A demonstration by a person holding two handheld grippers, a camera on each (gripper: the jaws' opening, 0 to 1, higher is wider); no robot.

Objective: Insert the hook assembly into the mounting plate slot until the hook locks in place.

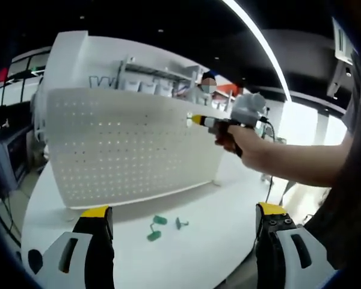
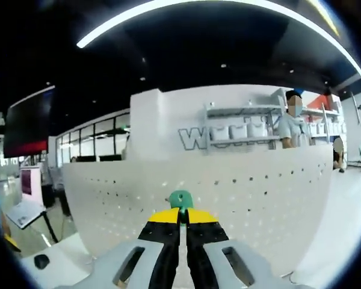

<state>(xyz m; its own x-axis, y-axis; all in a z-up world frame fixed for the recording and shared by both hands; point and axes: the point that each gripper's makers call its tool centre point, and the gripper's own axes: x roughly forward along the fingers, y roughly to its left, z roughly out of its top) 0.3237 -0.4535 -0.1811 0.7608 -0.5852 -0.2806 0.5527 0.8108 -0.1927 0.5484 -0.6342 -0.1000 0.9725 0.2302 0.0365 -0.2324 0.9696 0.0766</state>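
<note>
Pinching a green hook (image 2: 181, 198) between tips pressed tight around it, our right gripper (image 2: 181, 218) holds the piece straight out toward the white perforated mounting plate (image 2: 228, 198). We judge this grip is chosen so the hook's back end leads into a hole while the rounded head stays in sight above the yellow tips. Only that small rounded green head shows; its stem and locking end are hidden between the jaws, so we cannot tell whether it touches the plate yet. In the left gripper view the same right gripper (image 1: 194, 120) sits at the plate's upper right area (image 1: 126, 144), a person's hand (image 1: 243, 141) behind it, tip at or just beside the surface.

The plate stands upright near the far edge of the white counter (image 1: 204, 235), tilted little if at all, rows of small holes across its face. Two more green hooks (image 1: 156, 227) and a small grey-green piece (image 1: 180, 223) lie on the counter in front of the plate's lower edge, well apart from the insertion point, likely spares waiting.

Our left gripper (image 1: 183, 220) hangs back low over the counter's near edge, jaws spread wide and holding nothing. We read that as standing off to keep plate, hooks and working hand all framed.

Beyond the plate: shelving and a person standing.
</note>
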